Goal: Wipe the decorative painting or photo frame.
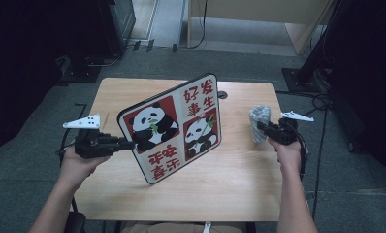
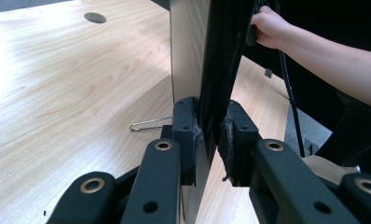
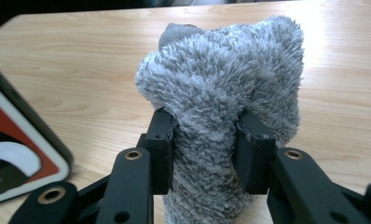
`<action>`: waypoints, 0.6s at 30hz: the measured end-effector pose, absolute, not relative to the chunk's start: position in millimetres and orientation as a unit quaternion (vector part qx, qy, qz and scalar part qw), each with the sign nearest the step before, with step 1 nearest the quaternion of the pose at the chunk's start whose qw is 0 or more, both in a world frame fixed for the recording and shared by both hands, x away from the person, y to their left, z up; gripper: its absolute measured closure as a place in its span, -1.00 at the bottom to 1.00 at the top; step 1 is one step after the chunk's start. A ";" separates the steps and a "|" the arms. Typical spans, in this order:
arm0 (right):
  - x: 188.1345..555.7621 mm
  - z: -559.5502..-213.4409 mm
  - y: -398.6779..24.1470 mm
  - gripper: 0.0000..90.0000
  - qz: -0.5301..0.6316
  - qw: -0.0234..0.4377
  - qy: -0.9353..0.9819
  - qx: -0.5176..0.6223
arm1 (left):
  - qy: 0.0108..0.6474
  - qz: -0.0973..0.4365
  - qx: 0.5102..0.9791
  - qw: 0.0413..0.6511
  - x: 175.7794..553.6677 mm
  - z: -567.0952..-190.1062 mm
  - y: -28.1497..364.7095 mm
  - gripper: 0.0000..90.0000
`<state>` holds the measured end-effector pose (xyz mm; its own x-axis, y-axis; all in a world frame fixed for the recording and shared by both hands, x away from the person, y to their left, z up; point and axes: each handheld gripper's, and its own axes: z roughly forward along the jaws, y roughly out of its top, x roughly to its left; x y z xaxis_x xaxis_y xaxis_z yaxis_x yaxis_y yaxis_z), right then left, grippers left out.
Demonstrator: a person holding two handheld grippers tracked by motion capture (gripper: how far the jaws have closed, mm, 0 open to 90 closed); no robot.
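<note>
Panda board face edge-on, unreadable

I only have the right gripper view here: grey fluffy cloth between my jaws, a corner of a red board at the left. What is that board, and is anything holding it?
Observer: It is a panda sign board with red characters, standing tilted on the table; the left gripper grips its left edge.
Operator: Is that grip firm?
Observer: In the left gripper view both pads press on the board's thin edge.
Operator: How far is my cloth from the board?
Observer: In the high view the grey cloth stands apart from the board, to its right, pinched by the right gripper.
</note>
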<state>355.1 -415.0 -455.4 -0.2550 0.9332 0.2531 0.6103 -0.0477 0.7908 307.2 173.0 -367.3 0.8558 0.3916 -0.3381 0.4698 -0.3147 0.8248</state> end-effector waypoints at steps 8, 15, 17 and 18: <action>359.2 -467.5 -417.9 0.40 0.406 0.187 0.668 0.595 | 0.267 -0.037 0.810 0.521 306.8 -367.2 172.8 0.73; 365.5 -478.7 -412.2 0.36 0.394 0.184 0.678 0.593 | 0.266 -0.038 0.810 0.522 307.3 -367.6 173.0 0.73; 368.1 -483.6 -407.8 0.31 0.396 0.181 0.676 0.595 | 0.266 -0.039 0.809 0.522 307.3 -367.8 173.1 0.73; 368.8 -484.9 -406.1 0.27 0.394 0.182 0.679 0.592 | 0.266 -0.039 0.809 0.522 307.3 -367.8 173.0 0.73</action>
